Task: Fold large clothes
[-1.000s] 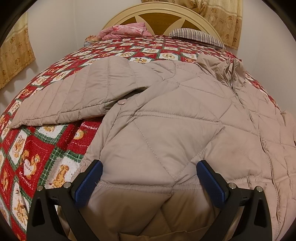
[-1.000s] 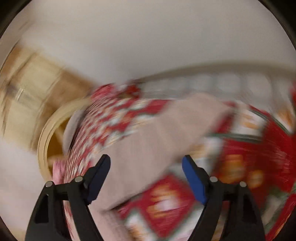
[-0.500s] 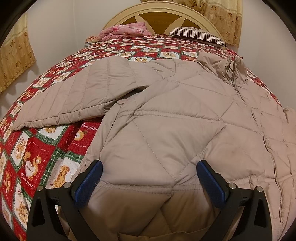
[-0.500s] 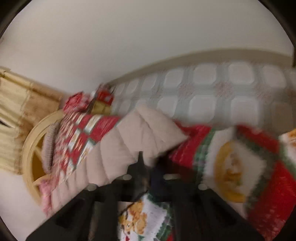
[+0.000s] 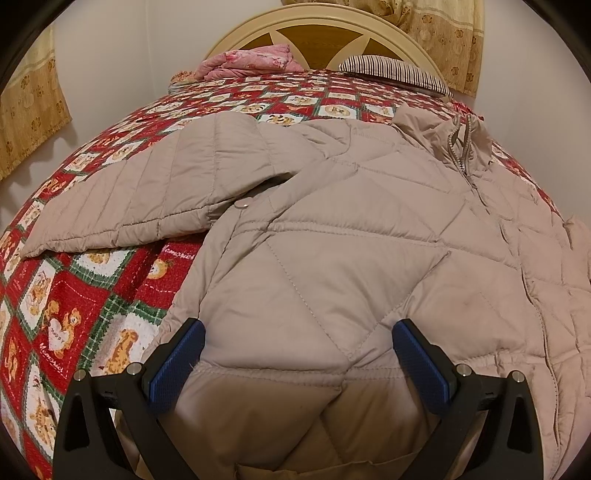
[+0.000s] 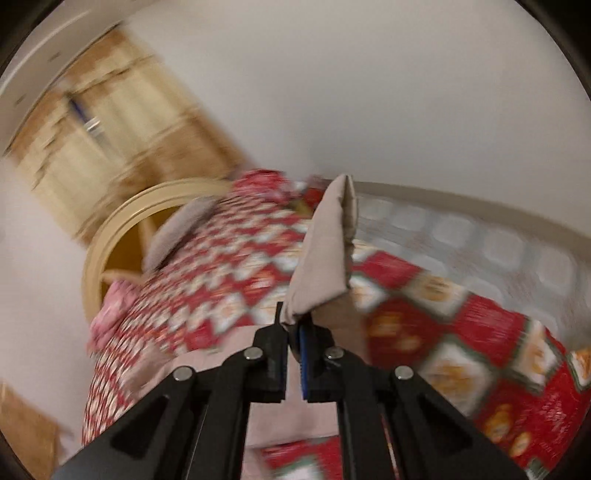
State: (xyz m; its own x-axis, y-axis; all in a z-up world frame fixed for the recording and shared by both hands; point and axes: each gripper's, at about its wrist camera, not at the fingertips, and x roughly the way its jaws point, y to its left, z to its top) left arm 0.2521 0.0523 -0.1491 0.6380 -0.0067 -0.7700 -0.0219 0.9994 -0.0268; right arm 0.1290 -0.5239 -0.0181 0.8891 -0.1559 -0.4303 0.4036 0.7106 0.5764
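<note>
L cam low over jacket (image 5: pixel 332 258); both face headboard (image 5: pixel 317 33).

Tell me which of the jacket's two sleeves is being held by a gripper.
The sleeve in the right wrist view: the right gripper is shut on its cuff end, lifting it. The other sleeve lies flat on the bedspread, ungripped.

The beige quilted puffer jacket (image 5: pixel 332 266) is smooth synthetic cloth with a faint sheen, stitched in diamond panels, with a metal zip (image 5: pixel 466 166) at the far right collar and a small metal snap (image 5: pixel 243 203). Under it, the red patchwork bear-print bedspread (image 5: pixel 74 314) looks soft, fuzzy and matt. The far cream headboard (image 5: pixel 317 18) is glossy painted wood. The near left gripper (image 5: pixel 297 365) is matt black plastic with textured blue rubbery pads (image 5: pixel 177 365) and shiny metal screws.
</note>
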